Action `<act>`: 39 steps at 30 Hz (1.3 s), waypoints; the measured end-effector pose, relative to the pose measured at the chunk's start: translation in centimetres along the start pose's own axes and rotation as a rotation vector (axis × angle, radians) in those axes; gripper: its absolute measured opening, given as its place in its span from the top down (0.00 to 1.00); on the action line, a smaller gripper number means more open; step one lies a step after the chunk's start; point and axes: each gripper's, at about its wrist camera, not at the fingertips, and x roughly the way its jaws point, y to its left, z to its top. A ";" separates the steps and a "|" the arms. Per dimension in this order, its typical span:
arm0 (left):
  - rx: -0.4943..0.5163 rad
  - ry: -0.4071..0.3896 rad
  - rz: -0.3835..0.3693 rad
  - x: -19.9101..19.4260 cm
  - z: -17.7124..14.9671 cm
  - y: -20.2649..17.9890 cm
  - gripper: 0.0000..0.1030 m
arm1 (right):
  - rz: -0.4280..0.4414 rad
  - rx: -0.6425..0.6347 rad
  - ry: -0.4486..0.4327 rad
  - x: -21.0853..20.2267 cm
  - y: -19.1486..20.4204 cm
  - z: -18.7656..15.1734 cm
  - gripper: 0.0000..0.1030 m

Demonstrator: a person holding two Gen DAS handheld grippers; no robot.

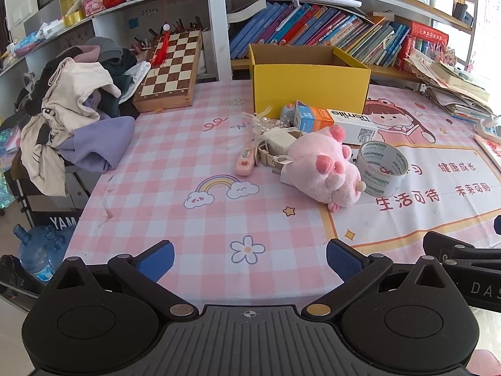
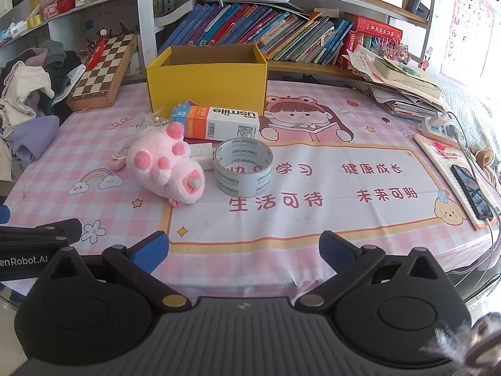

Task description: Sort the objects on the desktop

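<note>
A pink plush toy (image 1: pixel 325 169) (image 2: pixel 166 163) lies on the pink checked tablecloth (image 1: pixel 194 163). Beside it stands a clear tape roll (image 1: pixel 382 167) (image 2: pixel 243 166). Behind them lie a white and orange usmile box (image 1: pixel 335 122) (image 2: pixel 216 122), a pink correction tape (image 1: pixel 245 162) and a small beaded, ribboned bundle (image 1: pixel 272 138). An open, empty-looking yellow cardboard box (image 1: pixel 308 78) (image 2: pixel 206 78) stands further back. My left gripper (image 1: pixel 250 260) and right gripper (image 2: pixel 242 249) are both open and empty, near the table's front edge, well short of the objects.
A folded chessboard (image 1: pixel 170 72) leans at the back left beside a heap of clothes (image 1: pixel 75 109). Bookshelves (image 2: pixel 266 34) line the back. A paper stack (image 2: pixel 404 84), a power strip (image 2: pixel 441 127) and a phone (image 2: pixel 472 191) on a booklet sit at the right.
</note>
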 end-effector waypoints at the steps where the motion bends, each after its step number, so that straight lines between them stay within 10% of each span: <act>1: 0.001 0.000 0.001 0.0 0.0 0.0 0.00 | 0.000 0.001 0.000 0.0 0.0 0.0 0.00; 39: 0.000 -0.008 0.015 0.1 -0.3 -0.4 0.00 | -0.005 -0.006 -0.012 -0.3 0.1 -0.1 0.00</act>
